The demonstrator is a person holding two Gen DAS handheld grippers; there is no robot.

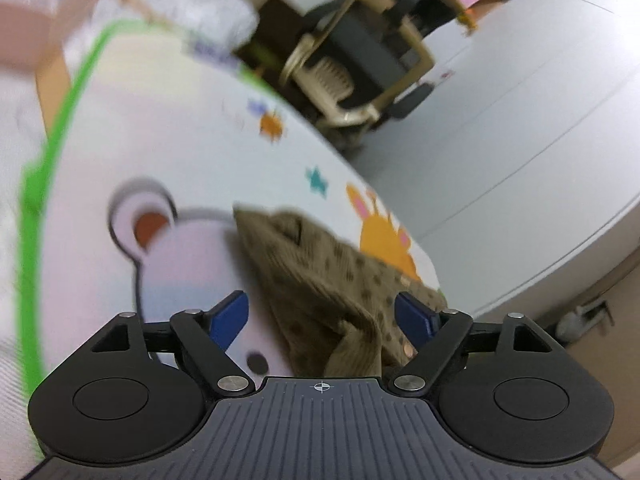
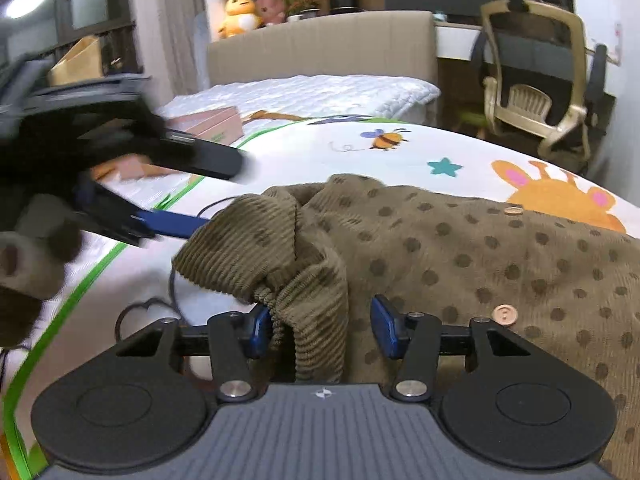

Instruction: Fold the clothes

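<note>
A brown corduroy garment with dark dots (image 2: 460, 256) and pink buttons lies on a cartoon-print play mat (image 2: 312, 156). It also shows in the left wrist view (image 1: 320, 276), bunched and blurred. My right gripper (image 2: 318, 326) is open, with a ribbed fold of the garment hanging between its blue pads. My left gripper (image 1: 320, 314) is open, its pads either side of a raised fold of the garment. The left gripper also shows in the right wrist view (image 2: 160, 208), blurred, at the garment's left edge.
The mat (image 1: 160, 128) has a green border and covers a bed. A pink box (image 2: 212, 122) and a white quilt (image 2: 320, 92) lie behind it. A beige office chair (image 2: 536, 76) stands at the right. A white cabinet (image 1: 520, 120) is beside the bed.
</note>
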